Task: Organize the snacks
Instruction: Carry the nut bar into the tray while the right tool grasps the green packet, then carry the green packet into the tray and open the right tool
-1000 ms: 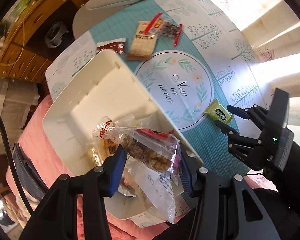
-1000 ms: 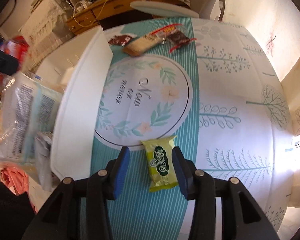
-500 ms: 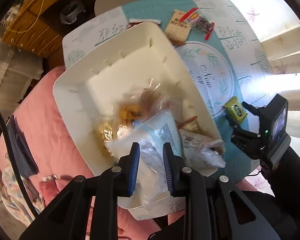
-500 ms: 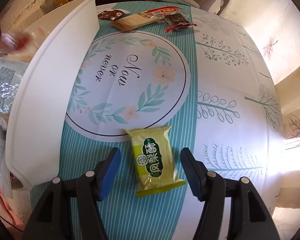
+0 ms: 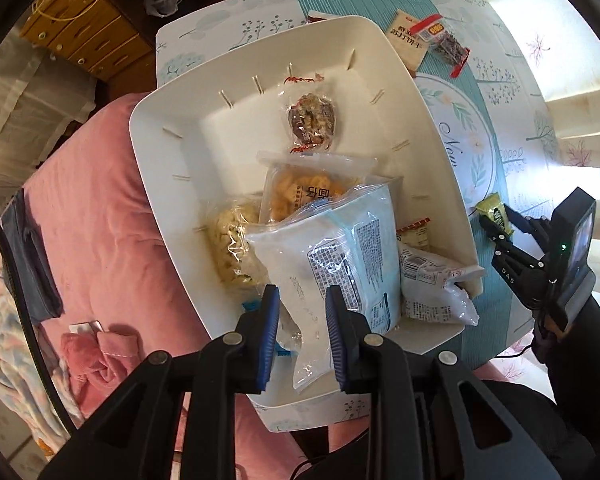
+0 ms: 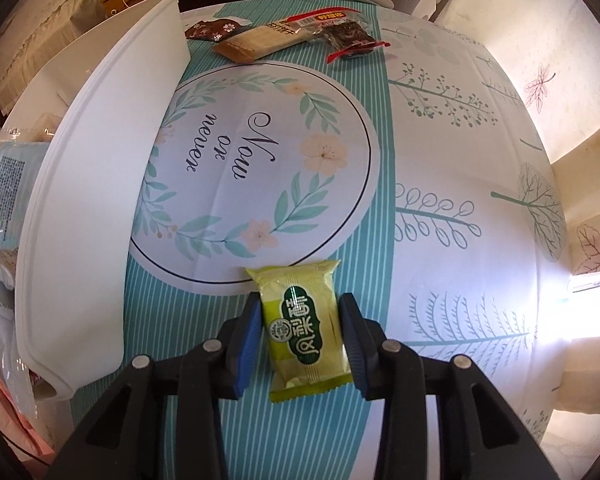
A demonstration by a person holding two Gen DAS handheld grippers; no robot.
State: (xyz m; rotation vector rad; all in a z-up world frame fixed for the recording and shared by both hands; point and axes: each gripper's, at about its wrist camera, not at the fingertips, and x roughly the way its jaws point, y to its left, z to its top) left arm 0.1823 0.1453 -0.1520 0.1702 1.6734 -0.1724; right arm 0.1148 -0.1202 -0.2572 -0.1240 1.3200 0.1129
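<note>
Left wrist view: the left gripper (image 5: 302, 328) is pointing down over the white bin (image 5: 172, 152), which is filling the centre of the frame. Its blue pads are standing a narrow gap apart over the lower edge of a white-and-blue packet (image 5: 340, 264); nothing is pressed between them. Only this view is showing the bin's contents: a clear-wrapped brown snack (image 5: 311, 122) in the upper middle, an orange biscuit packet (image 5: 300, 188) below it, a clear bag of pale pieces (image 5: 232, 236) at centre left, and a white pouch (image 5: 432, 284) at lower right. A pink cloth (image 5: 100, 220) is lying at left. At the right edge the right gripper (image 5: 500, 220) is appearing small, at the green snack packet (image 5: 494, 212).

Right wrist view: the right gripper (image 6: 298, 332) is closing, with the green snack packet (image 6: 306, 328) lying on the patterned tablecloth (image 6: 460, 160) between its pads at lower centre; whether the pads are already pressing on it is unclear. The bin (image 6: 100, 184) is showing only as an outer wall at left. At the top of the frame, a dark red wrapper (image 6: 212, 29), a tan biscuit pack (image 6: 252, 42) and a red-edged clear packet (image 6: 348, 36) are lying together on the cloth.
</note>
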